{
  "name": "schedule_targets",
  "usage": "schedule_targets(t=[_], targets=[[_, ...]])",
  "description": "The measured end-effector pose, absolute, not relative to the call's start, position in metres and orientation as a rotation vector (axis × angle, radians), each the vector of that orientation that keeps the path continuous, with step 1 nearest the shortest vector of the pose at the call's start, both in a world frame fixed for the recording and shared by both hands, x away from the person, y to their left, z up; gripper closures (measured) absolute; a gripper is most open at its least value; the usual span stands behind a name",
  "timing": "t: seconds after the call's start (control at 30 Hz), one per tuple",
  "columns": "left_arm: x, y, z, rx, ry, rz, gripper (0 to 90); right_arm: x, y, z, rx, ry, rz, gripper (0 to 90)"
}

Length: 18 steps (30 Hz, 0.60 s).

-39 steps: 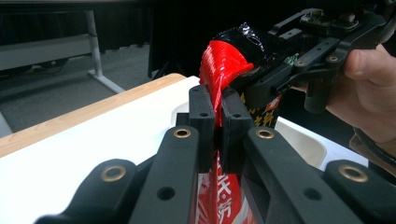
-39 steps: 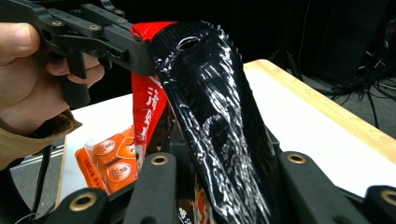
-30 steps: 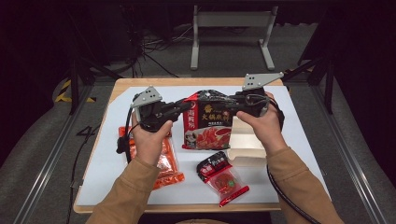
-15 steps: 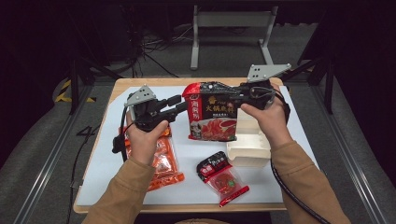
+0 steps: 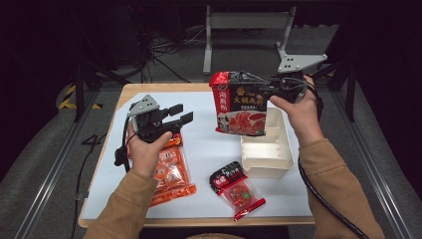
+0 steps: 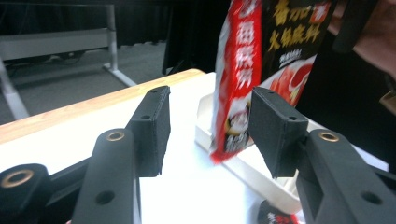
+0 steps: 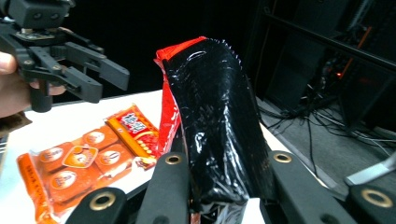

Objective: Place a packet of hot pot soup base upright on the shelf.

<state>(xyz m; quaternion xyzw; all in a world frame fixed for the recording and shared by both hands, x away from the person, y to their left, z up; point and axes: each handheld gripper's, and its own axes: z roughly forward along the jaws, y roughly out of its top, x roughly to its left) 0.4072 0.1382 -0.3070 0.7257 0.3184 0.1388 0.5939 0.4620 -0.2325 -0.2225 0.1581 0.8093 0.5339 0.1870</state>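
Note:
A large black and red sauce bag (image 5: pixel 241 107) hangs upright above the table, over the left end of a white box (image 5: pixel 266 149). My right gripper (image 5: pixel 251 82) is shut on the bag's top edge; in the right gripper view the bag (image 7: pixel 210 116) rises from between the jaws of that gripper (image 7: pixel 224 186). My left gripper (image 5: pixel 181 113) hovers to the left of the bag, apart from it. Its jaws have just been opening and nothing is between them. In the left gripper view the bag (image 6: pixel 243 70) hangs beyond the left gripper (image 6: pixel 212 128).
An orange snack packet (image 5: pixel 169 172) lies under my left forearm, and a small red and black packet (image 5: pixel 236 186) lies near the table's front edge. The white box (image 6: pixel 243 163) is shallow with an inner divider. The table (image 5: pixel 209 149) has a pale blue top.
My left gripper has let go of the bag's left edge, opened and drawn back to the left. The right gripper has lifted the bag up and to the right, over the white box.

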Motion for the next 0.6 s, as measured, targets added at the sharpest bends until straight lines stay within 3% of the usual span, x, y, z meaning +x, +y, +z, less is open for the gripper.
schedule_targets(t=[0.6], targets=[[0.406, 0.170, -0.332, 1.678, 0.832, 0.335, 46.2, 0.484, -0.267, -0.221, 0.532, 2.196, 1.463, 77.6]])
